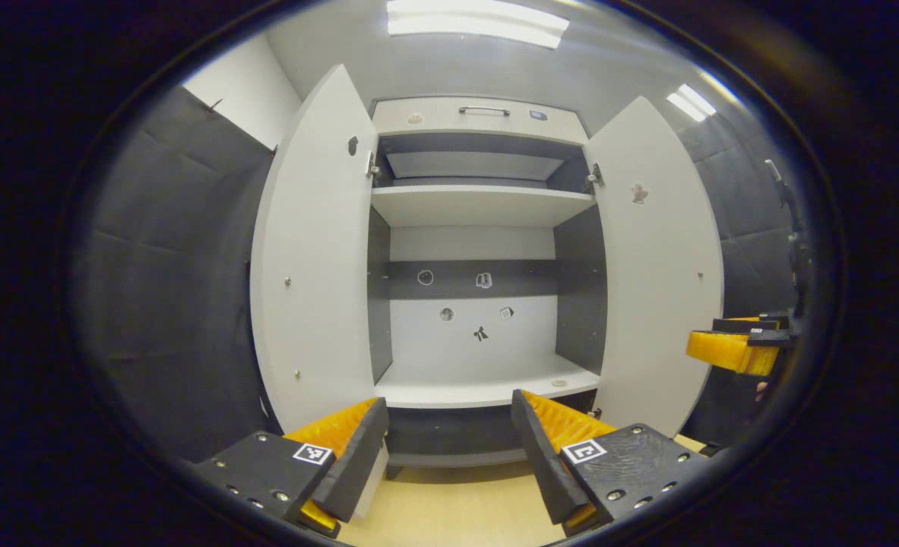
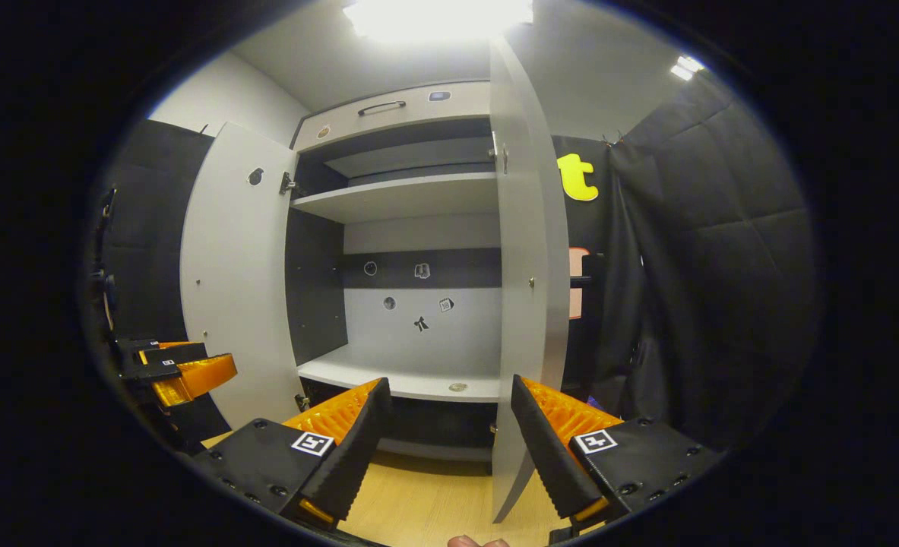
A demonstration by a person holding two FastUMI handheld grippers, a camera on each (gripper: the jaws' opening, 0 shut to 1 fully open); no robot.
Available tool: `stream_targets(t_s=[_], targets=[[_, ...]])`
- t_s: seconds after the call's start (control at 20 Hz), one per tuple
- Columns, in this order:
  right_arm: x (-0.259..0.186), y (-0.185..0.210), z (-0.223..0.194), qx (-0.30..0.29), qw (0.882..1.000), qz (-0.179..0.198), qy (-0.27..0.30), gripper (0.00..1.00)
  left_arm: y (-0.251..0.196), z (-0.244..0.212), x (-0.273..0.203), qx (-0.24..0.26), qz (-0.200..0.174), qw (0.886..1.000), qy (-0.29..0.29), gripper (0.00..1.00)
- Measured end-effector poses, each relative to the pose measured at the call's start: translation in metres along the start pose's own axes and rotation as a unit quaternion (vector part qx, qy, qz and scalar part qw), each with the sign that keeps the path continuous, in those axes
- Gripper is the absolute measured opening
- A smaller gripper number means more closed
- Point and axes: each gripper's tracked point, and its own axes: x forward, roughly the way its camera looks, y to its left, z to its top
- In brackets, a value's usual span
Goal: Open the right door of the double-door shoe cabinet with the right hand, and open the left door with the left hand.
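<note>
Both tall white panel doors of the white double-door shoe cabinet (image 1: pixel 479 121) are standing wide open, the left door (image 1: pixel 312 258) and the right door (image 1: pixel 658 258) swung outward, baring grey shelves. The left gripper (image 1: pixel 449 448) is hanging released, near the cabinet's base, grasping nothing. The right gripper (image 2: pixel 449 441) is likewise spread beside the right door's edge, over the pale wooden floor (image 2: pixel 419 501).

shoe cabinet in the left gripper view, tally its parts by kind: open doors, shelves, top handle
open doors: 2, the left door and the right door
shelves: 2, the upper shelf and the lower shelf
top handle: 1
total: 5
</note>
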Motion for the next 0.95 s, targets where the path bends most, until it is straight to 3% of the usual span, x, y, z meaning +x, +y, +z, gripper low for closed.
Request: stream_targets(t_s=[0.4, 0.5, 0.55, 0.6, 0.95], targets=[[-0.003, -0.004, -0.034, 0.013, 1.000, -0.002, 0.021, 0.99, 0.015, -0.017, -0.004, -0.008, 0.036, 0.999, 0.021, 0.92], [-0.002, -0.003, -0.036, 0.018, 1.000, 0.005, 0.022, 0.99, 0.014, -0.019, -0.003, -0.013, 0.035, 0.999, 0.027, 0.92], [-0.003, -0.005, -0.035, 0.018, 1.000, 0.007, 0.020, 0.94, 0.015, -0.018, -0.003, -0.013, 0.036, 0.999, 0.027, 0.92], [-0.003, -0.007, -0.034, 0.020, 1.000, 0.007, 0.016, 0.99, 0.015, -0.016, -0.003, -0.011, 0.037, 0.999, 0.027, 0.93], [-0.009, -0.015, -0.037, 0.048, 0.999, -0.013, 0.003, 0.97, 0.002, -0.005, -0.010, 0.016, 0.021, 1.000, 0.010, 0.92]])
